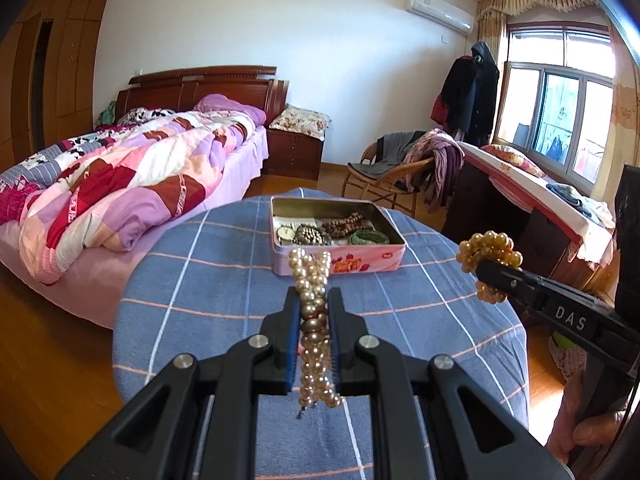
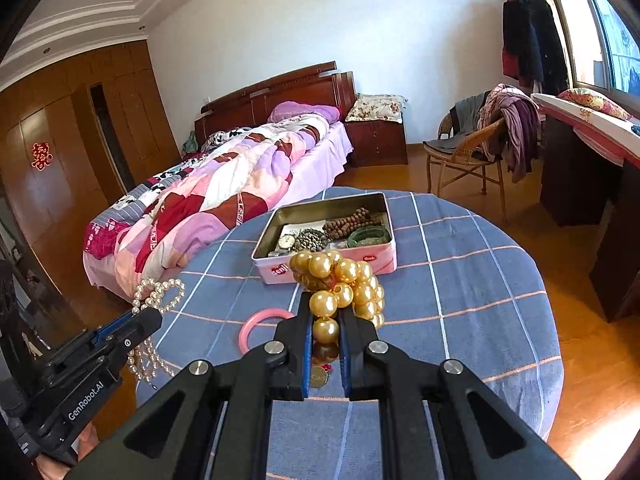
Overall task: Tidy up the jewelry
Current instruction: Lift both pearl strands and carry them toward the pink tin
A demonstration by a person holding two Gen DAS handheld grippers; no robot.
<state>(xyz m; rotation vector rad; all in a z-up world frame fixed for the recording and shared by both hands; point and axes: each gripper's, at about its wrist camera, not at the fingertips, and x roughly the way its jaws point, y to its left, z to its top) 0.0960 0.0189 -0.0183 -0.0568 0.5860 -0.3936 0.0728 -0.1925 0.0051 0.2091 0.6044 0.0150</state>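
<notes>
Nearest the left wrist camera, the left gripper (image 1: 315, 312) has its two black jaws pressed together on a string of pale pearls (image 1: 313, 280), which runs up between the blue pads and loops above the fingertips, with a short end hanging below them. In the right wrist view the same pearls (image 2: 158, 294) dangle from that gripper (image 2: 138, 318) above the left edge of the round table (image 2: 480, 280), which is covered with a blue checked cloth. The right gripper (image 2: 325, 312) is likewise clamped, pinching a bunch of large gold beads (image 2: 340, 280); the cluster bulges above its fingertips and a small gold tag hangs under the jaws. From the left wrist camera this gripper (image 1: 486, 276) reaches in from the right, with the gold beads (image 1: 486, 250) held in the air over the table's right edge (image 1: 460, 300). An open pink tin (image 2: 332, 256) stands toward the far edge of the table, beyond both grippers. Inside it lie a watch (image 2: 285, 241) at the near left, a dark beaded bracelet (image 2: 311, 238) beside it, brown wooden beads (image 2: 352, 220) further back and a green bangle (image 2: 368, 236) at the right. A pink ring (image 2: 260, 326) lies flat on the cloth, nearer than the tin, between the two grippers. Part of a hand (image 1: 592, 436) grips the right gripper's handle at the lower right of the left wrist view.
</notes>
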